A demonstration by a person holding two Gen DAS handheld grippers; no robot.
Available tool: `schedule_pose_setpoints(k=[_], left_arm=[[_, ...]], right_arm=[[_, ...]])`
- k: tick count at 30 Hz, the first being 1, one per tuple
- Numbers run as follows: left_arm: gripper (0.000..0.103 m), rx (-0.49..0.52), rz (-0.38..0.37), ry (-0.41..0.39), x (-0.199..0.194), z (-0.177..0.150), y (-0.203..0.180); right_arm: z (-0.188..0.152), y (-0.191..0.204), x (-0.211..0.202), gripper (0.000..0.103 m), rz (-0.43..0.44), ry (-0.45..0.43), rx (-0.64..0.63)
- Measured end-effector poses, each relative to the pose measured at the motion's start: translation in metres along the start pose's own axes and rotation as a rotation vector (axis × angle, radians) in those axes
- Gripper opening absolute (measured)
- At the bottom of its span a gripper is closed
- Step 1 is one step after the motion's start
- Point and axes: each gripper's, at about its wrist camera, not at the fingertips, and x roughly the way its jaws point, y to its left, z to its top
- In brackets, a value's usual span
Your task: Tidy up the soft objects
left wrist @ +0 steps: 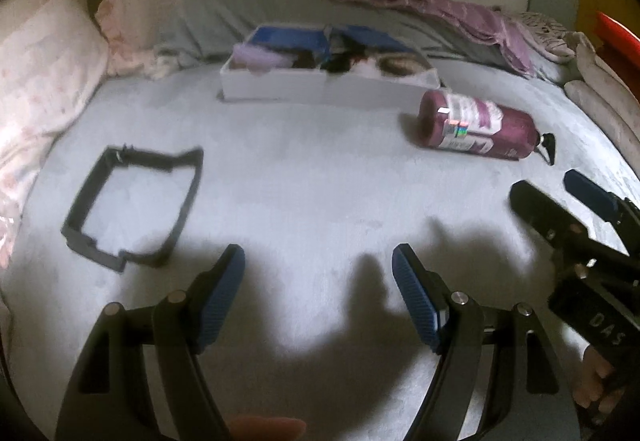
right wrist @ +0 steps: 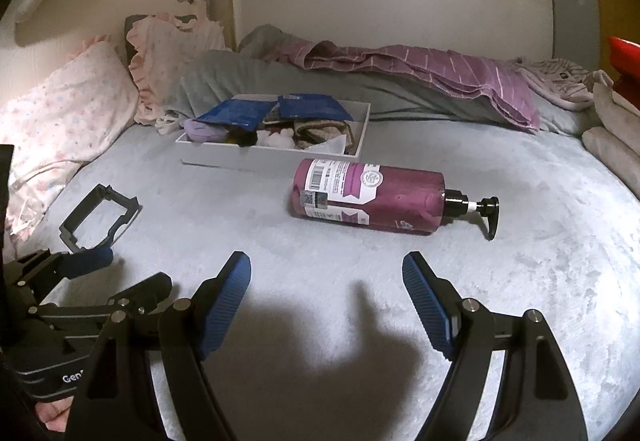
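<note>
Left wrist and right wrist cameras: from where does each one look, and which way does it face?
Left wrist: on the left gripper, facing down over the bed; open jaws, right gripper at right.
Right wrist: on the right gripper, same direction; open jaws, left gripper at left.
Shared: purple pump bottle, white box, black frame.

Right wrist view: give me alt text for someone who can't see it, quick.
The open, empty right gripper hovers over a pale grey bed, facing a purple pump bottle lying on its side. Behind the bottle sits a white tray of soft items and blue packets; a black frame and the left gripper are at the left.
</note>
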Motion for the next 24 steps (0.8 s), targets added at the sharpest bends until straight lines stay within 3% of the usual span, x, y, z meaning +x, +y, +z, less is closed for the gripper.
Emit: schedule_pose_setpoints(k=[13, 17, 20, 22, 23, 24], left_arm=[[0.077, -0.03, -0.002, -0.065, -0.013, -0.002, 0.007], [0.077, -0.032, 0.016, -0.144, -0.028, -0.003, 0.006], [0.077, -0.05, 0.065, -0.251, -0.049, -0.004, 0.006], [0.094, -0.074, 0.109, -0.292, -0.055, -0.001, 0.008], [0.097, -0.078, 0.123, -0.274, -0.05, 0.002, 0.008], [0.098, -0.071, 0.128, -0.199, -0.037, 0.005, 0.008]], right_arm=[[-0.001, 0.012, -0.003, 0.079, 0.009, -0.002, -0.058], [-0.002, 0.013, -0.01, 0.079, 0.003, -0.038, -0.063], [-0.001, 0.012, -0.022, 0.079, -0.001, -0.095, -0.061], [0.0, 0.012, -0.029, 0.079, 0.006, -0.127, -0.062], [0.001, 0.012, -0.027, 0.079, 0.008, -0.117, -0.065], [0.001, 0.013, -0.024, 0.079, 0.01, -0.099, -0.067]])
